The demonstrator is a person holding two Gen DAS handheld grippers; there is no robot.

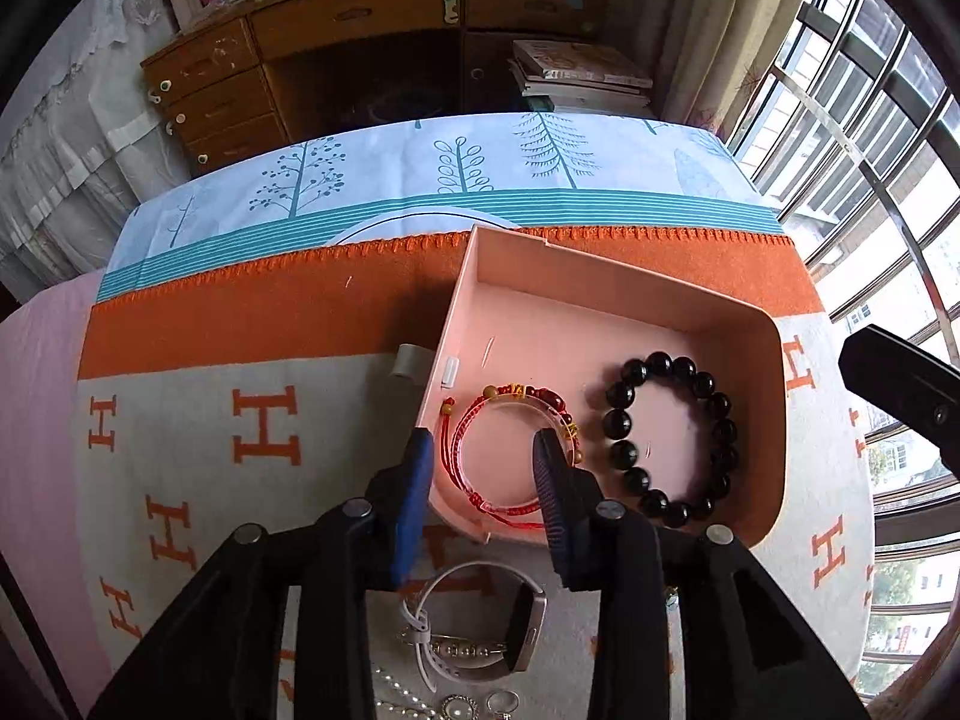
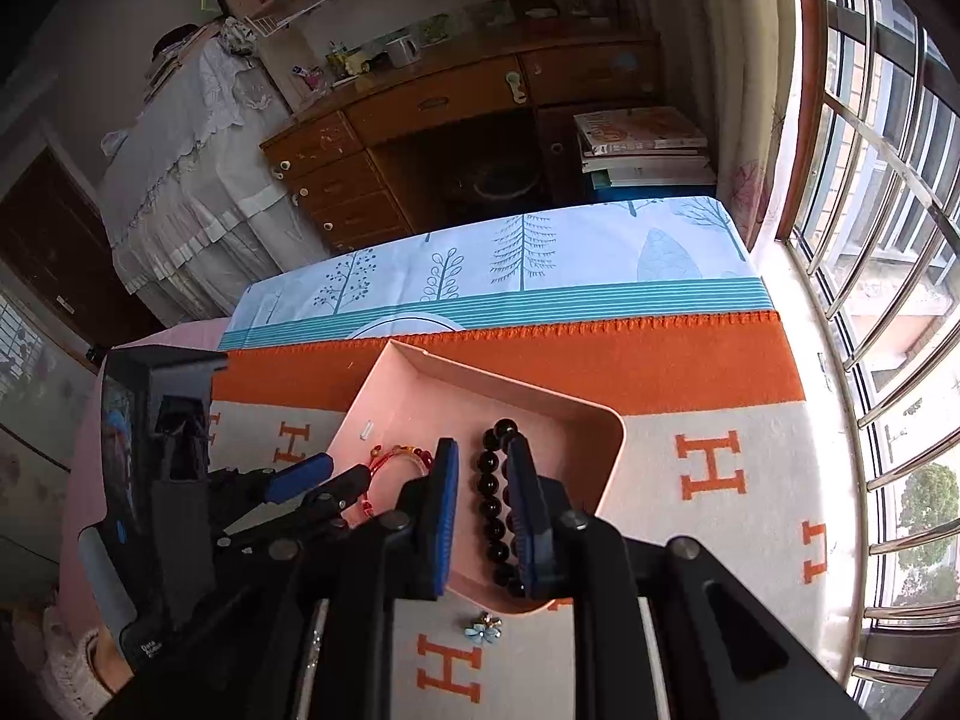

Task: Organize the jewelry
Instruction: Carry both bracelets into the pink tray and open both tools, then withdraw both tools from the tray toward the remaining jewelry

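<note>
The red cord bracelet [image 1: 510,450] and black bead bracelet [image 1: 672,438] lie side by side in the pink tray [image 1: 606,300], kept apart so neither tangles. Both the left gripper [image 1: 483,468] and the right gripper [image 2: 483,501] hover with jaws released, grasping nothing. A watch [image 1: 480,630] waits on the blanket [image 1: 240,324].

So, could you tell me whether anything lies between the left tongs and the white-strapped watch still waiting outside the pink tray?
Nothing visible does. The white-strapped watch lies on the H-patterned blanket just below the left tongs, which hang open over the red cord bracelet at the pink tray's near edge.
</note>
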